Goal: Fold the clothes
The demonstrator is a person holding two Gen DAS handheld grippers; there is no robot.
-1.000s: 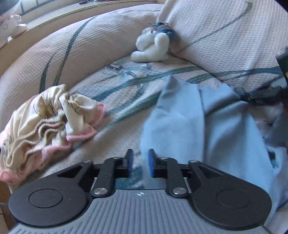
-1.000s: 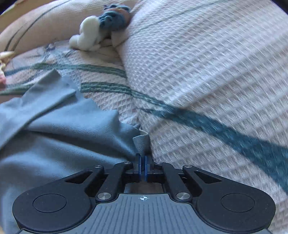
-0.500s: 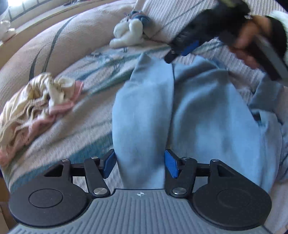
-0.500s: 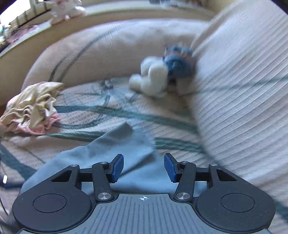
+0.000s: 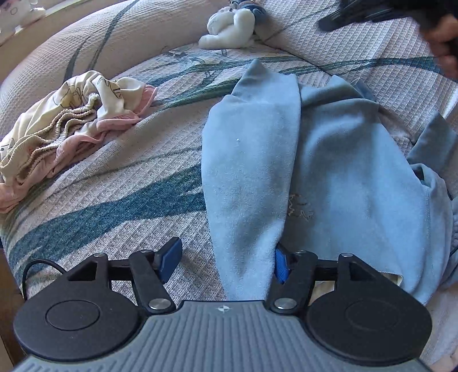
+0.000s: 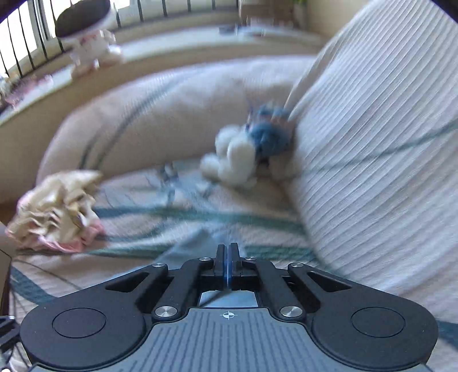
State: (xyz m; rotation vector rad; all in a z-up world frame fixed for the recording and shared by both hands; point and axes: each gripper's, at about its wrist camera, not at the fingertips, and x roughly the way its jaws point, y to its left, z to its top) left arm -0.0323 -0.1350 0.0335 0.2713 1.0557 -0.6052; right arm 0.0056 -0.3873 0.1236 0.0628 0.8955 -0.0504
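The left gripper is hanging over the sofa with its jaws standing apart, having just been opening, and a folded sleeve of the blue top is lying between them, brushing the right pad while the left pad is standing clear of it. The top is lying spread on the seat, the cream and pink garment is sitting crumpled well to its left, and the plush toy is resting against the back cushions. The right gripper is hovering with its 2 pads pressed together on nothing, having just been closing.
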